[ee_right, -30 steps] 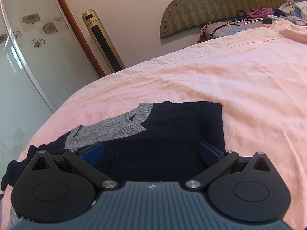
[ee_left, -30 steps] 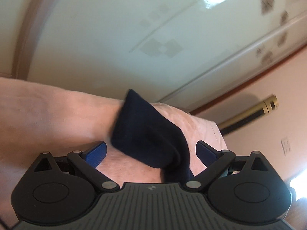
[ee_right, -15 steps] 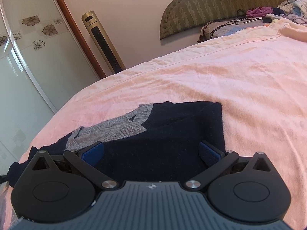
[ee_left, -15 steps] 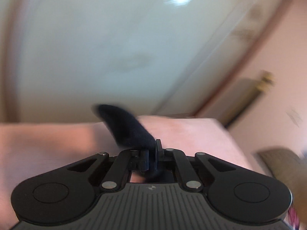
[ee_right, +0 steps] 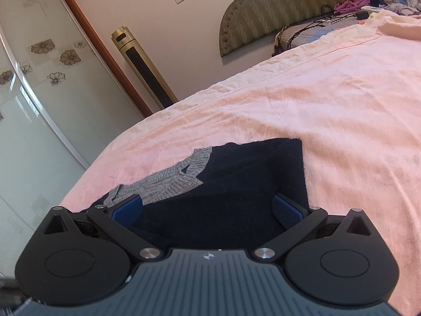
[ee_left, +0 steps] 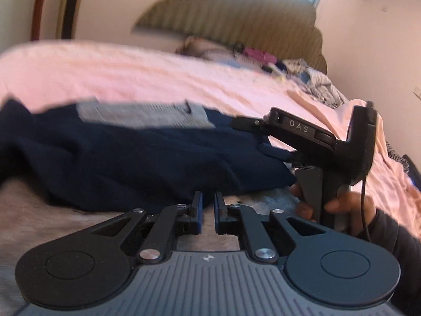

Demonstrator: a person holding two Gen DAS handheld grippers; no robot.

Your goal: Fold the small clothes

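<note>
1. Navy knit is what the task's garment is made of: a small dark sweater (ee_right: 236, 184) with a grey ribbed collar (ee_right: 171, 181) is spread flat on a pink bedsheet (ee_right: 289, 100), near the edge of the bed closest to both cameras.
2. The left gripper (ee_left: 208, 205) is seen low over the sheet, just short of the sweater's near edge. Its blue pads are drawn almost together, with only a narrow slit between them, and the jaws are opening. Pale sheet shows through the slit, and no cloth is seen pinched there.
3. The left wrist view is smeared by motion blur, so fine detail of the sweater's folds cannot be made out there.
4. The right gripper (ee_right: 208, 208) is held over the sweater's body with its jaws spread wide. Dark fabric lies below and between the two pads, but nothing is clamped.
5. In the left wrist view the right gripper is shown from the side, its fingers reaching onto the sweater's right part. Its handle is grasped by a hand (ee_left: 339, 205) in a dark sleeve (ee_left: 394, 237).
6. A padded olive headboard (ee_right: 276, 8) is seen at the far end of the bed, with a heap of loose clothes (ee_left: 310, 76) lying beside it.
7. A gold tower unit (ee_right: 142, 65) is stood against the wall beside a glass wardrobe door (ee_right: 39, 92) printed with flowers.
</note>
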